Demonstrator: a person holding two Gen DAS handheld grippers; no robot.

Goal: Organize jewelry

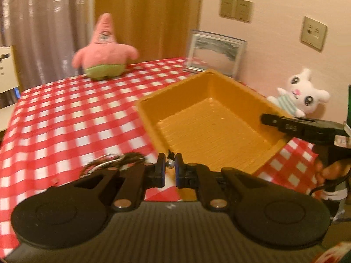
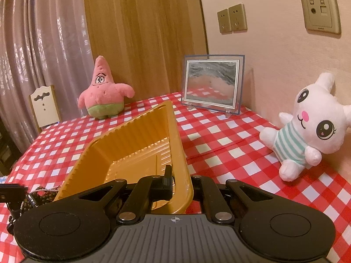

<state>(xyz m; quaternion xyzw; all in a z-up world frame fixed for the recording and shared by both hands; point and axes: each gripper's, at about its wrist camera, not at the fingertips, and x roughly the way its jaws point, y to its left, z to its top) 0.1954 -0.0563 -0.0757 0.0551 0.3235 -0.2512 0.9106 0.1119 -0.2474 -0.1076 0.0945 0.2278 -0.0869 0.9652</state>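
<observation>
Jaws of the left gripper (image 1: 170, 164) stand nearly closed, pinching a small silver bead (image 1: 170, 164) with a dark bit of jewelry above it, just short of the yellow tray's (image 1: 210, 118) near rim. Left of those jaws, on the checked counter (image 1: 65, 118), lies a blurred heap of dark beads (image 1: 114, 161) with a metal ring. Ahead and right of the jaws the tray's ribbed floor shows bare. At the tray's right rim sits the right gripper (image 1: 272, 118), with a hand (image 1: 331, 168) below it. In the right wrist view the right gripper (image 2: 175, 182) has its jaws closed on the tray (image 2: 131, 144) rim, one finger (image 2: 167, 178) inside the wall, the other hidden outside it; the tray tilts up on its far side. Left of these jaws the bead heap (image 2: 41, 194) lies beside the tray. Beyond stand a pink plush (image 2: 104, 92), a picture frame (image 2: 212, 83) and a white plush (image 2: 311, 127).
</observation>
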